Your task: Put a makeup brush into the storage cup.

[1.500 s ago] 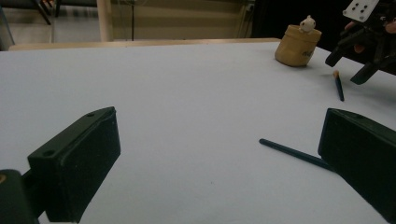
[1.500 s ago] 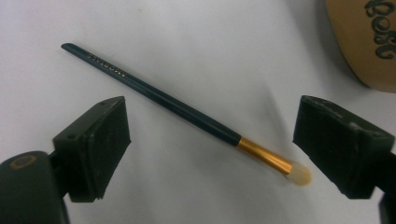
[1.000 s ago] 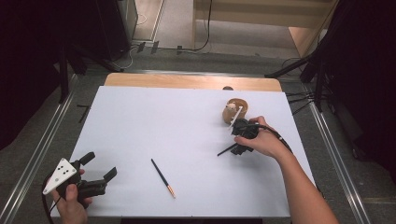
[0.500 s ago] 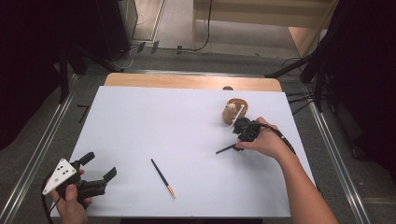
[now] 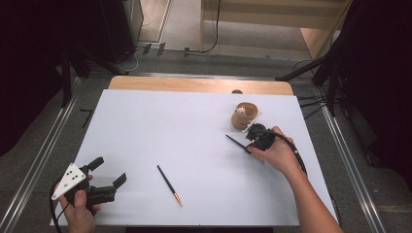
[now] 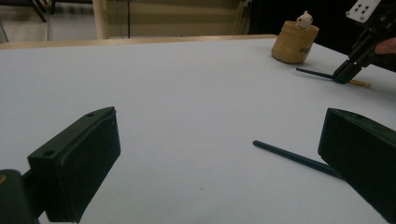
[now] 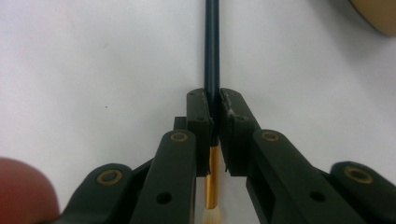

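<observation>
- The room is dim around the table (image 5: pixel 145 121), dark stands and cables on a grey floor beyond its far wooden edge; nothing there crowds the work.
- The table's white sheet is flat, matt and bare, so a thin thing lies flush on it and gives little to get under.
- The wooden pot (image 5: pixel 244 114), with a small pale figure on its rim, stands just beyond the right gripper (image 5: pixel 253 140) and looks the likely place for brushes (a judgement, not seen).
- The right gripper is clamped on a held brush (image 7: pixel 211 56): in the right gripper view the jaws pinch it where the dark handle meets the gold ferrule, bristles behind the fingertips, long handle running out ahead.
- The held brush looks light, stiff and slender, smooth enough to swivel in a pinch, so I judge a grip near the ferrule, off its balance, lets the handle droop; the bristles are the soft part to spare.
- The left gripper (image 5: pixel 108 170) rests low, jaws spread wide, holding nothing.
- A second brush (image 5: pixel 169 184) lies flat on the sheet just ahead of the left fingertips, toward the right one; mid-handle seems the best place to take it.
</observation>
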